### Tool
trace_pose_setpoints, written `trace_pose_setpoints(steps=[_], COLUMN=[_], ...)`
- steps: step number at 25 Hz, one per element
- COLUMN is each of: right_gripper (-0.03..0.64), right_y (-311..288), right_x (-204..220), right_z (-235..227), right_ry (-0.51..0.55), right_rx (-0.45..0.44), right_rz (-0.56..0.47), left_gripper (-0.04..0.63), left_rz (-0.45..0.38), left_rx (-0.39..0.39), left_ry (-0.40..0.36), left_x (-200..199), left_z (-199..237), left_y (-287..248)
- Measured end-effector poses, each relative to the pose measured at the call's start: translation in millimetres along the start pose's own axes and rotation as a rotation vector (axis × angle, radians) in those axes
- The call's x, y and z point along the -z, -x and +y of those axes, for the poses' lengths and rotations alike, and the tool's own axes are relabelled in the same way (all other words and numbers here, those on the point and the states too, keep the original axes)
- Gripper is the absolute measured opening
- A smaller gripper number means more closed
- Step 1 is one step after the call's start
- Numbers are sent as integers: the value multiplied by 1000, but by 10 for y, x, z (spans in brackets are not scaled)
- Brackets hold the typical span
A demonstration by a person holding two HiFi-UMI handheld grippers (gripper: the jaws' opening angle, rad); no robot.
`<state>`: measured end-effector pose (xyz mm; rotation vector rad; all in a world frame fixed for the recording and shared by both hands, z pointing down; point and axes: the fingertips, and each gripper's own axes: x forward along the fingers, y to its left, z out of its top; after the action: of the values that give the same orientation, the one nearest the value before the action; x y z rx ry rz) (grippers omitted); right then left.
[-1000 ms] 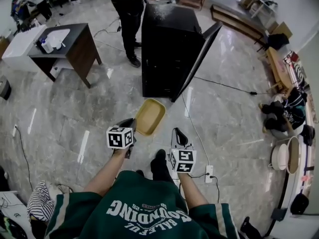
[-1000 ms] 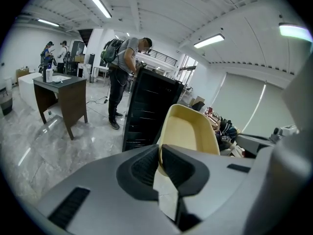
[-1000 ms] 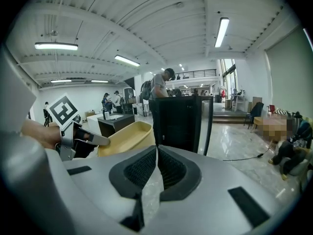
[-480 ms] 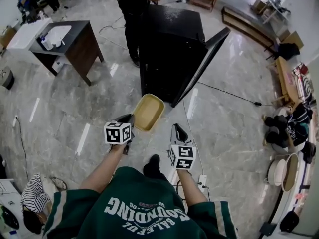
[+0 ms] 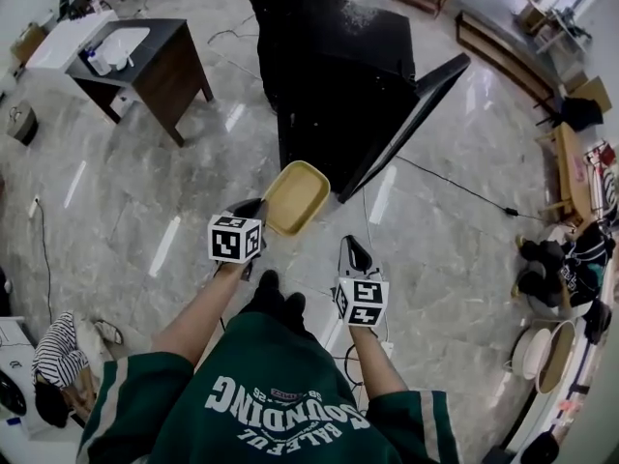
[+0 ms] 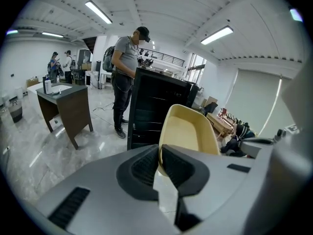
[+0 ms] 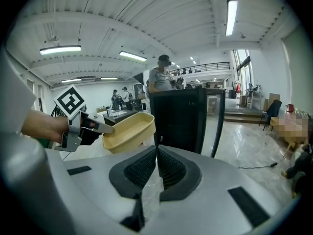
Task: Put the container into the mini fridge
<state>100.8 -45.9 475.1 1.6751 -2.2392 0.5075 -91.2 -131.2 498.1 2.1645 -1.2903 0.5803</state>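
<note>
My left gripper (image 5: pixel 253 211) is shut on the near rim of an empty tan container (image 5: pixel 295 196), which I hold level above the floor. From the left gripper view the container (image 6: pixel 188 131) rises just past the closed jaws. The black mini fridge (image 5: pixel 343 80) stands ahead with its door (image 5: pixel 411 124) swung open to the right; the fridge (image 6: pixel 156 106) fills the middle of the left gripper view. My right gripper (image 5: pixel 356 255) is shut and holds nothing, to the right of the container. It sees the container (image 7: pixel 129 130) and the fridge (image 7: pixel 188 119) ahead.
A person (image 6: pixel 126 65) stands behind the fridge at its far left. A dark wooden desk (image 5: pixel 145 61) with a white tray stands left. A black cable (image 5: pixel 455 187) runs across the marble floor to the right. Bags and clothes (image 5: pixel 561 259) lie far right.
I have stepped closer to the fridge, which now sits lower and larger in the head view. Both grippers keep their hold and spacing; the container stays in the left one.
</note>
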Motion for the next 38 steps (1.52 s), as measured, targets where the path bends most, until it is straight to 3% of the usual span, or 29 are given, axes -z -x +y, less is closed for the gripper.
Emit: trace_pose_setpoints(steps=[7,16,31,38], right_gripper=[37,37,36,37], right_y=[-175,-664,-1377,-1473], right_x=[42,39,71,54], right_z=[-68,-238,-738,-843], right_ry=[38,86,53,9], right_rx=[-33,-49,6,27], right_rz=[31,68,84,70], left_gripper=[31,31,31,31], left_rz=[7,38,64,85], left_rx=[-1,-6,-9,-37], left_ry=[54,27,46,117], left_x=[-50,-205,-285,-398], left_z=[20,282,440,714], left_y=[-292,-858,-1847,-2288])
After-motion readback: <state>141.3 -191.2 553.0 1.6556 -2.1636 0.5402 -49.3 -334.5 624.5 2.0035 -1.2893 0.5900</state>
